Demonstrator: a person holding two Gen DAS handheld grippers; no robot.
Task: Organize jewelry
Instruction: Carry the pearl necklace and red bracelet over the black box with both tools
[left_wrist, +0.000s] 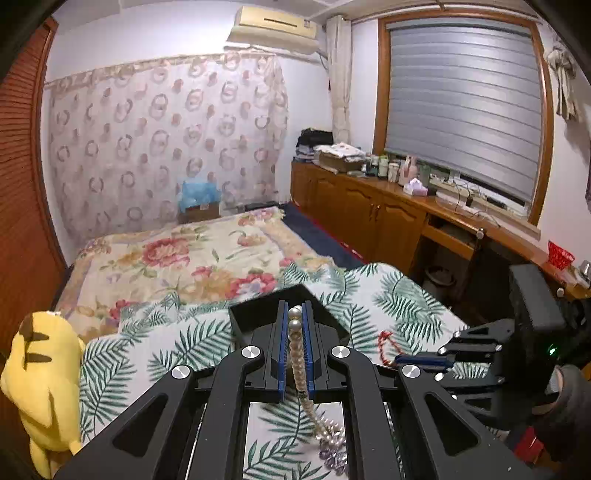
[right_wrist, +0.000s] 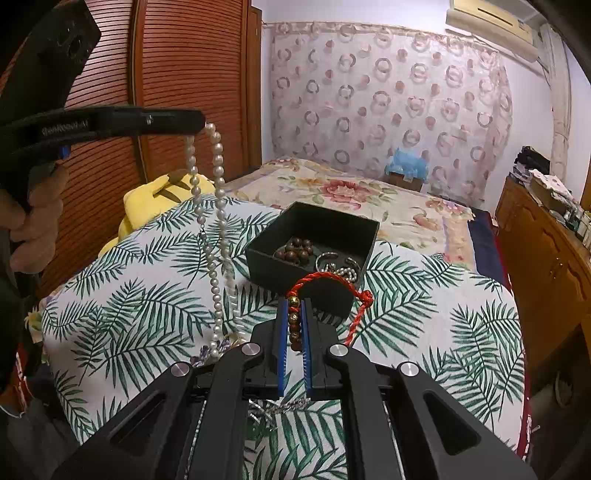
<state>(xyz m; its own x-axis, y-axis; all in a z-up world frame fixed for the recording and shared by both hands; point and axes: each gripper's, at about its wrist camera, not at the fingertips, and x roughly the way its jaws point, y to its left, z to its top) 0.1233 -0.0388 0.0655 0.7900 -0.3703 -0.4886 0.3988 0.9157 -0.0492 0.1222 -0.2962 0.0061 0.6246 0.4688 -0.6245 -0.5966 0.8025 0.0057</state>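
Right wrist view shows both tools working over the bed (right_wrist: 122, 314), which is covered by a leaf-print quilt. The right tongs (right_wrist: 294, 314) are closed on a red cord bracelet (right_wrist: 325, 282), gripping its row of small brown and gold beads so the cord loop stands just in front of the black box (right_wrist: 332, 221). That box sits toward the middle of the quilt and already holds dark wooden beads (right_wrist: 295, 251) and silver bangles (right_wrist: 332, 260); holding the bracelet this close likely prepares a drop into it.

The left tongs (left_wrist: 296, 321) are clamped on a pearl necklace (right_wrist: 218, 229), pinched near one end and raised so both strands hang free and untangled, with the low end trailing onto the quilt near the bed's near edge. A purple bead piece (left_wrist: 334, 458) lies there too.

Left wrist view hides most of the box behind its own fingers. Tool bodies cut off the quilt's near edge, so what lies there is unclear. A yellow plush toy (left_wrist: 40, 373) sits at the bed's left edge.
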